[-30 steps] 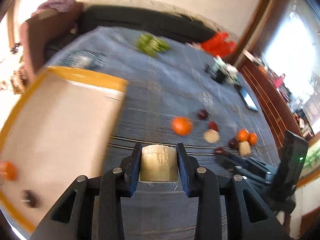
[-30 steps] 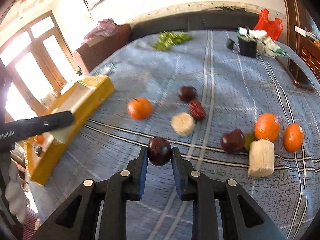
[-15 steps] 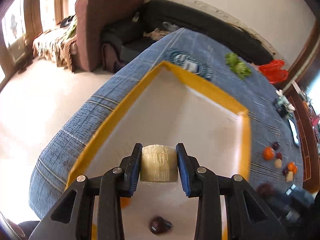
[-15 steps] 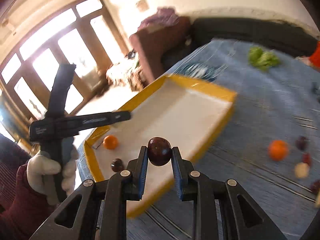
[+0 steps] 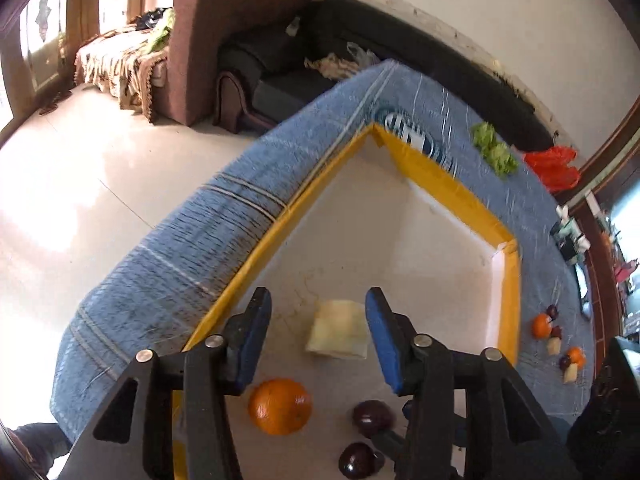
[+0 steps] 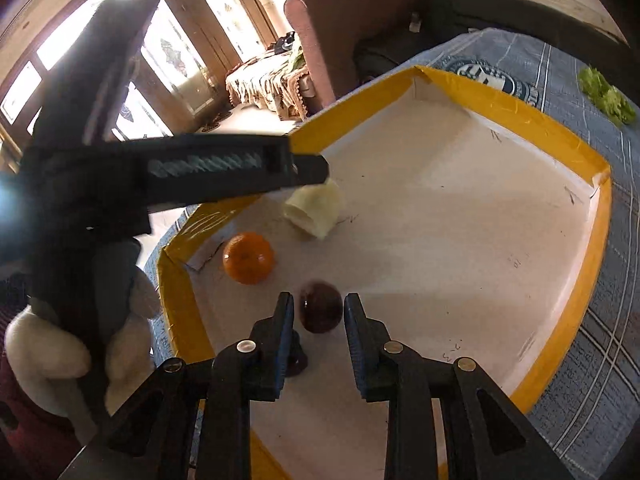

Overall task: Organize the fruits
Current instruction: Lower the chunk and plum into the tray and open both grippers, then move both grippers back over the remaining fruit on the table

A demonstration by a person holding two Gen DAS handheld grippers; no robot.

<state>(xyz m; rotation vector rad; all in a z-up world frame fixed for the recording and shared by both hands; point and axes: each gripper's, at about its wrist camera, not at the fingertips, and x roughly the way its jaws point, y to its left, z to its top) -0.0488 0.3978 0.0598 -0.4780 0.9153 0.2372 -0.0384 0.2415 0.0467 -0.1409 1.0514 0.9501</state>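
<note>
Left gripper (image 5: 318,342): jaws spread, having just been opening. The pale cylinder piece (image 5: 338,334) lies between them on the white floor of the yellow-rimmed tray (image 5: 440,178), clear of both blue pads. Below it in the left wrist frame, an orange (image 5: 280,406) sits lower centre and two dark plums (image 5: 372,418) lie lower right.

Right gripper (image 6: 318,316): jaws slightly parted, having just eased open. A dark plum (image 6: 320,307) stands between the fingertips at lower centre of the right wrist frame; whether the pads still touch it cannot be told. A second dark fruit (image 6: 296,356) is partly hidden behind the left-hand finger.

Remaining loose fruits (image 5: 558,340) lie on the blue checked cloth (image 5: 180,256) at the right edge of the left wrist frame, well apart from the tray
</note>
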